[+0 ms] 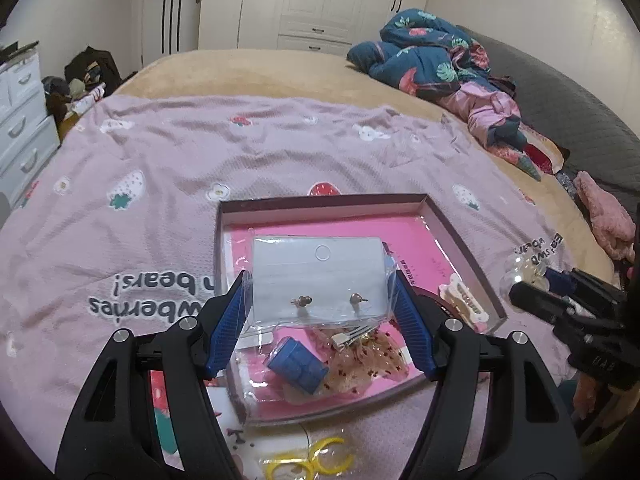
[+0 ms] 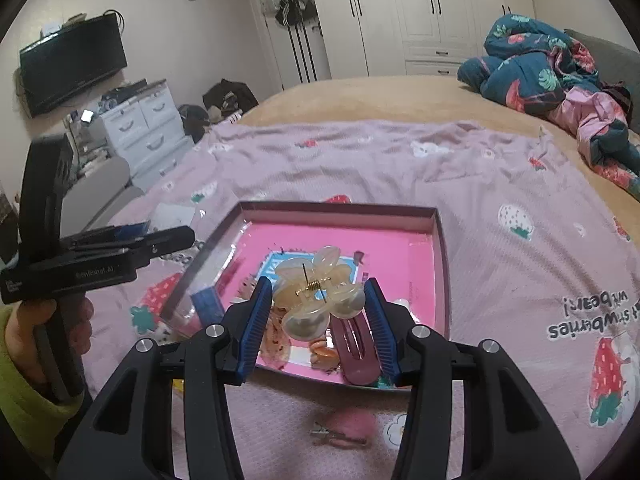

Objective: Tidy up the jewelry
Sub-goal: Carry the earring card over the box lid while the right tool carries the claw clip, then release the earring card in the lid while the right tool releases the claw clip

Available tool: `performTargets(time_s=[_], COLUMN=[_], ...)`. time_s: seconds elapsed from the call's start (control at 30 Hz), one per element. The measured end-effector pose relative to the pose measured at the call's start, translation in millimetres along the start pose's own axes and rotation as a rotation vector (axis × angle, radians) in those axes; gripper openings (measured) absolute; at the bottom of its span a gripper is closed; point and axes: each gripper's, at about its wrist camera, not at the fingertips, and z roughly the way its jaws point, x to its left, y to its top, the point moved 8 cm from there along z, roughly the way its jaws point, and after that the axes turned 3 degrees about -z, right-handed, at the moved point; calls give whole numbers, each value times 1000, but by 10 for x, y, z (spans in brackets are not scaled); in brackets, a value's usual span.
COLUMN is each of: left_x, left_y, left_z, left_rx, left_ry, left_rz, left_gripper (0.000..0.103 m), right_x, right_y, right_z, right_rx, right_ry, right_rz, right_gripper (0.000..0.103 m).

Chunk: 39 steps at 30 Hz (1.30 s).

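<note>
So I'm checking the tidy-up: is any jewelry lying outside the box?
Yes. A yellow ring-shaped piece lies on the pink blanket just outside the box's near edge, and a fuzzy pink hair clip lies on it too.

Left gripper (image 1: 320, 300) — angled downward, blue pads pressed on the edges of a clear earring packet (image 1: 318, 276). Right gripper (image 2: 318, 312) — likewise tilted down, pads clamped on a cream flower hair claw (image 2: 318, 292); a hand (image 2: 52, 328) grips the left tool's handle.
</note>
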Motion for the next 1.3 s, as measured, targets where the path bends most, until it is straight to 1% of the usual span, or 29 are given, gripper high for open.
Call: performTargets(time_s=[0.23,0.37,0.63,0.7,0.73,0.77,0.9,0.97,1.03,1.07,1.2,1.23,1.3], left_x=[21,35,38,36,33,32,14,-7,-25,-29,-80,-93,-111], left_y=[-119,-185,-246,-257,-260,-255,-252,-245,-232,-228,-182,-169,-144], left_z=[369,499,644,653,658,666,642,601,534,508,285,213,80], left_rx=[75,105,136,140,140,141,140,130,116,112,70,56,31], left_ry=[-1,-2,4,6,4,5,7,6,7,7,3,3,0], left_rz=[-11,-15,-10,-10,-11,-11,-10,-8,-8,-8,-6,-6,-9], left_gripper=[61,61,61,61,62,63,67,72,74,77,80,83,85], right_x=[113,170,194,208,211,214,177,136,92,77,13,2,-4], right_y=[-193,-318,-448,-448,-445,-438,-400,-368,-330,-313,-249,-240,-227], right_z=[383,570,703,661,638,598,410,296,162,94,-178,-246,-373], right_rx=[79,120,161,148,143,133,104,80,54,41,-16,-28,-51], right_ry=[-6,-20,-16,-13,-12,-10,-9,-16,-22,-24,-38,-43,-44], right_rz=[-40,-69,-72,-70,-68,-65,-46,-33,-19,-13,-3,0,2], right_gripper=[46,46,48,55,61,64,66,71,73,75,80,81,82])
